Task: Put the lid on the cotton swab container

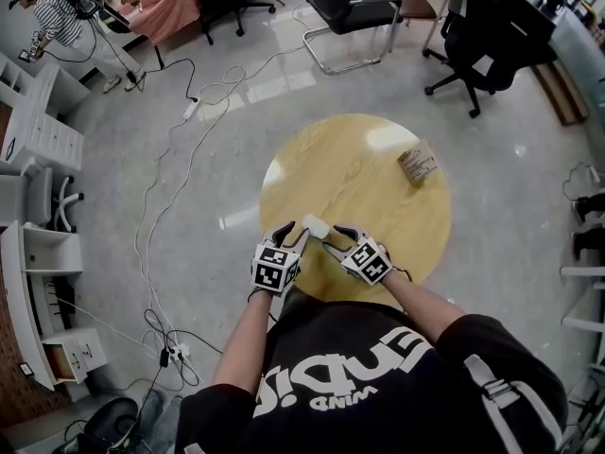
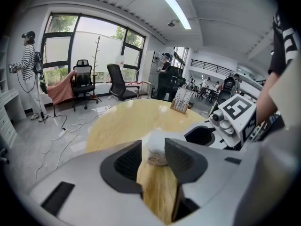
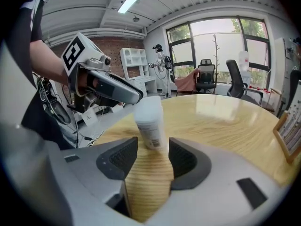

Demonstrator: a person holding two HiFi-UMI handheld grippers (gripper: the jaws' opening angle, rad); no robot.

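While the left hand-held gripper (image 2: 153, 148) pinches the cotton swab container (image 3: 153, 132), its lid (image 3: 148, 107) looks on; the spread right hand-held gripper (image 3: 153, 148) can leave.

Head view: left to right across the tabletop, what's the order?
left gripper → cotton swab container → right gripper → wooden card holder

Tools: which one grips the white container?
The left tool: its jaws clamp the container, while the right tool's jaws stand apart, short of it.
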